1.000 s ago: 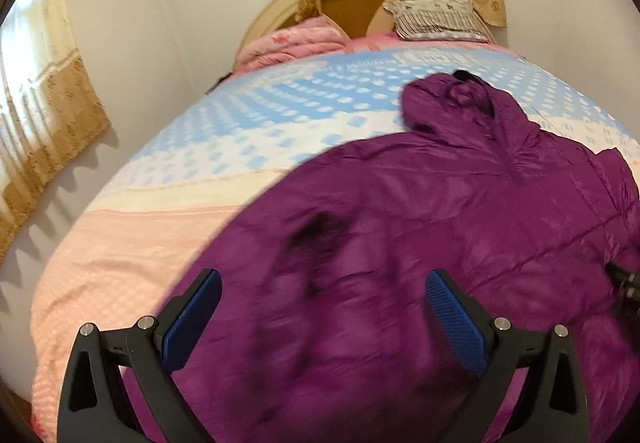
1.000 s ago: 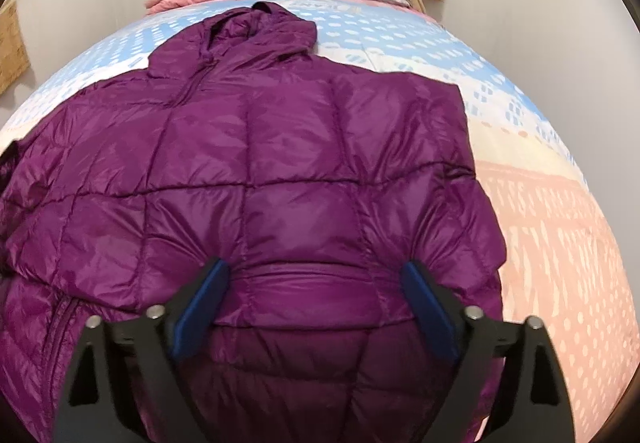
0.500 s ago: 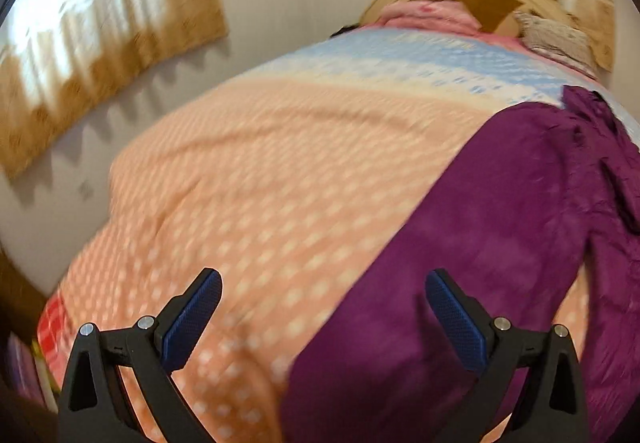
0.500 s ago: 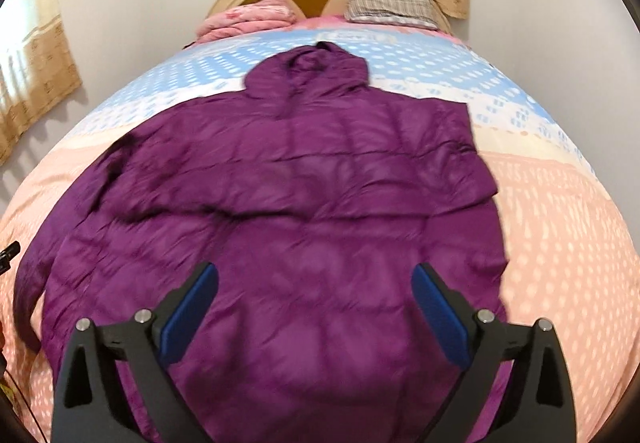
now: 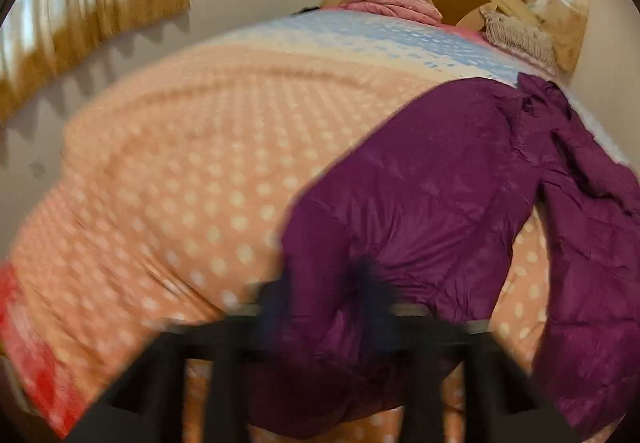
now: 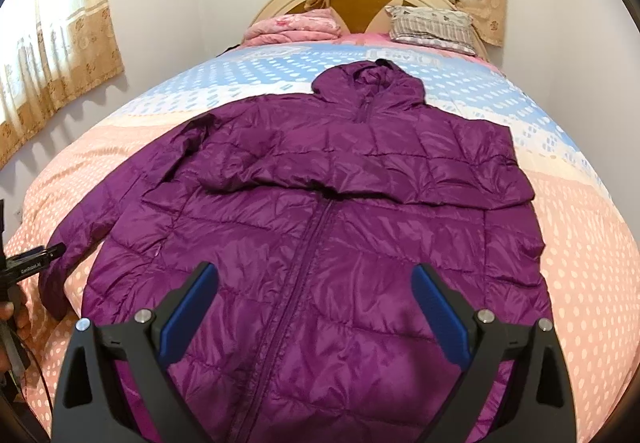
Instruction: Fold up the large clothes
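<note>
Left wrist view: left tool (image 5: 332, 307), just closing, seemingly pinches jacket sleeve (image 5: 400, 211).

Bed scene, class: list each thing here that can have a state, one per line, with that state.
Jacket: spread flat on the bed, zipped up, right sleeve folded across the chest.
Left sleeve: stretched out sideways, its cuff between the jaws.
Left gripper: jaws just closed, on the cuff.
Right gripper: open, empty, over the hem.

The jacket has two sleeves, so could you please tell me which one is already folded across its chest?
The sleeve on the picture's right lies folded across the jacket. The other sleeve stretches out over the bedspread.
</note>
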The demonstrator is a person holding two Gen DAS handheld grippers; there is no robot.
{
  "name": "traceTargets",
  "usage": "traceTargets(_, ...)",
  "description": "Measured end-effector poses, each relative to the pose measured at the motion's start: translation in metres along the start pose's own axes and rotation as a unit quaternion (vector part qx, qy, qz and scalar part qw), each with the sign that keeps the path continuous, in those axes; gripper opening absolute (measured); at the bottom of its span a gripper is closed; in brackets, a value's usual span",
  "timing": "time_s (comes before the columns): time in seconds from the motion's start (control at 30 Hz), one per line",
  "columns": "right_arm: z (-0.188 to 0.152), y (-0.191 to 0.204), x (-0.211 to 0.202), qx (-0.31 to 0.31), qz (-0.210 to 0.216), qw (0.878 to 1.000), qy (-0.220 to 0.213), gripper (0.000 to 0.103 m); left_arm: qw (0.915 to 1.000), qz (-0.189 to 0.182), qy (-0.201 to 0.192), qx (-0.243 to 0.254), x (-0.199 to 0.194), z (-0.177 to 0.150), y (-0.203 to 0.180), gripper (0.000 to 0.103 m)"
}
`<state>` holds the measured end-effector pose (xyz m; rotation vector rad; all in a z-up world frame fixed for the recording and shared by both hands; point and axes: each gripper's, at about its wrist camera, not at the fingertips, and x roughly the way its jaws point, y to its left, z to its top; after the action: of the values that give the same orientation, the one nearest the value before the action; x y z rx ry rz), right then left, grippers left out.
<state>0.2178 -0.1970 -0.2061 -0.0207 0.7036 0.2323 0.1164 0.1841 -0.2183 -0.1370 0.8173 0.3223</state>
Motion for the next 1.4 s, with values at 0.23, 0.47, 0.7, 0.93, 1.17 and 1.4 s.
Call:
traceTargets(0.23,0.002,-0.03,-0.005,0.044,-0.015,0.999,-0.009,0.099,0.9928,0.038,-0.11,0.029,-0.059,0.051,-0.004,0.007)
traceTargets(0.47,0.005,-0.059,-0.009,0.086,-0.034,0.996,-0.015,0.099,0.98,0.005,-0.182,0.082,-0.095,0.104,-0.058,0.005)
traceTargets(0.7,-0.001,-0.086,-0.015,0.11,-0.055,0.992,-0.019,0.099,0.9644,-0.051,-0.218,0.141,-0.114,0.12,-0.15,0.005)
traceTargets(0.93,-0.013,-0.105,-0.017,0.123,-0.064,0.99,-0.018,0.099,0.9482,-0.113,-0.212,0.208,-0.111,0.109,-0.253,0.008)
traceTargets(1.17,-0.025,-0.12,-0.009,0.138,-0.063,0.988,-0.004,0.099,0.9293,-0.12,-0.256,0.237,-0.123,0.085,-0.314,0.098)
traceTargets(1.4,-0.024,-0.117,-0.009,0.14,-0.053,0.989,0.006,0.099,0.9383,-0.083,-0.259,0.213,-0.107,0.106,-0.286,0.099)
